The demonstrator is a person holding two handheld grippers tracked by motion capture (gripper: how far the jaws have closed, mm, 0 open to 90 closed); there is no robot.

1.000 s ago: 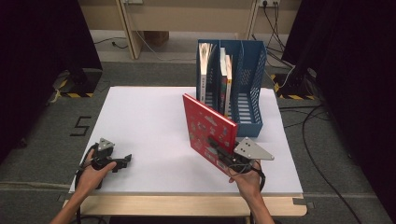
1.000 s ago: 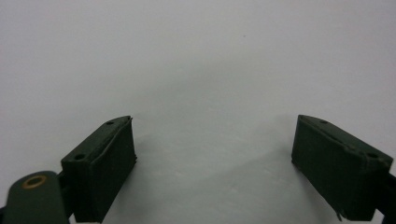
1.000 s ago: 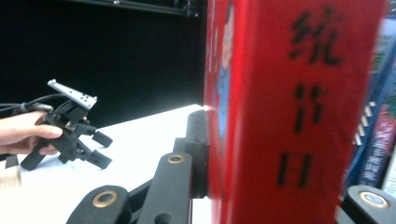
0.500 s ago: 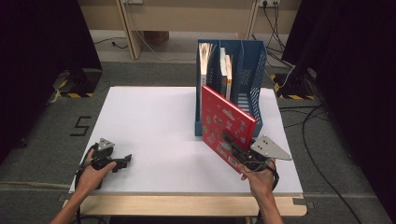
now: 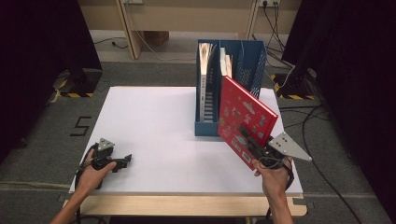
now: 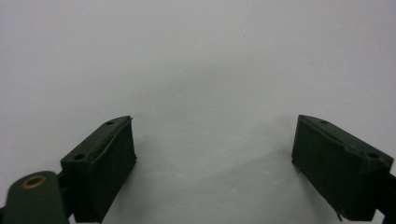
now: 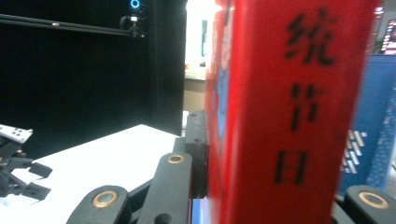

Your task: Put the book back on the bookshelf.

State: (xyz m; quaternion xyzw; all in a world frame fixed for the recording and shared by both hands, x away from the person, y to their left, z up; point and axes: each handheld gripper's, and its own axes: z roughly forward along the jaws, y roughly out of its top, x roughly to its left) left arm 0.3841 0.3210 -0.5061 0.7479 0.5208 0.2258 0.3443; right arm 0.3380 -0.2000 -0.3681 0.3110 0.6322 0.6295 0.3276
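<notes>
At lower left of the high view, the left gripper (image 5: 122, 162) is rested on the white table (image 5: 154, 121), its jaws spread apart and empty; matte, featureless tabletop is seen between its black pads (image 6: 100, 168). At centre, a blue perforated file rack (image 5: 252, 65) is stood upright, with thin books already filed in its left slots. At lower right, the red book (image 5: 245, 119), a rigid glossy hardcover, is clamped at its lower edge by the right gripper (image 5: 254, 148). Over the last second the book has been carried rightward and back, from the table's middle to just before the rack's right side, tilted. Insertion into a free right slot is judged imminent.
</notes>
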